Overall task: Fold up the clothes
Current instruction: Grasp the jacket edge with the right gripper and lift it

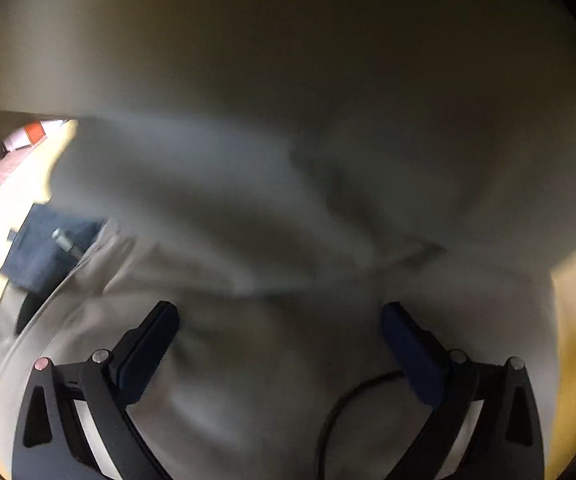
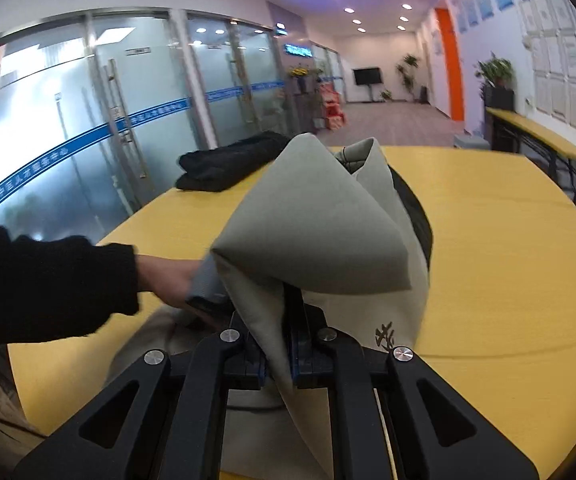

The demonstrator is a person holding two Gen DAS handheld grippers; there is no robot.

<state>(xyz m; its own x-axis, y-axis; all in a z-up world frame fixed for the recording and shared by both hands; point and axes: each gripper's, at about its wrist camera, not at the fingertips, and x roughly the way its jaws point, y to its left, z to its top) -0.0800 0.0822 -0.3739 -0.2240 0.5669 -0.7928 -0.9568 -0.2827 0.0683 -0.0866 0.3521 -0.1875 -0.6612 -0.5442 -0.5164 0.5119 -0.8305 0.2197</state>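
Observation:
A grey-beige garment (image 2: 312, 240) with a small black emblem lies on the yellow table (image 2: 488, 248). My right gripper (image 2: 283, 320) is shut on a fold of it and holds that fold up in a peak above the table. The same cloth (image 1: 271, 208) fills the blurred left wrist view. My left gripper (image 1: 279, 312) is open, its blue-padded fingers (image 1: 155, 332) spread just above the cloth, with nothing between them. In the right wrist view the person's left hand (image 2: 167, 276) reaches under the raised fold; the left gripper itself is hidden there.
A folded black garment (image 2: 227, 160) lies at the table's far left corner. A dark blue garment (image 1: 43, 248) shows beside the grey cloth in the left wrist view. A black cable (image 1: 340, 412) runs by the left gripper. Glass partitions stand left; a side table (image 2: 536, 132) stands right.

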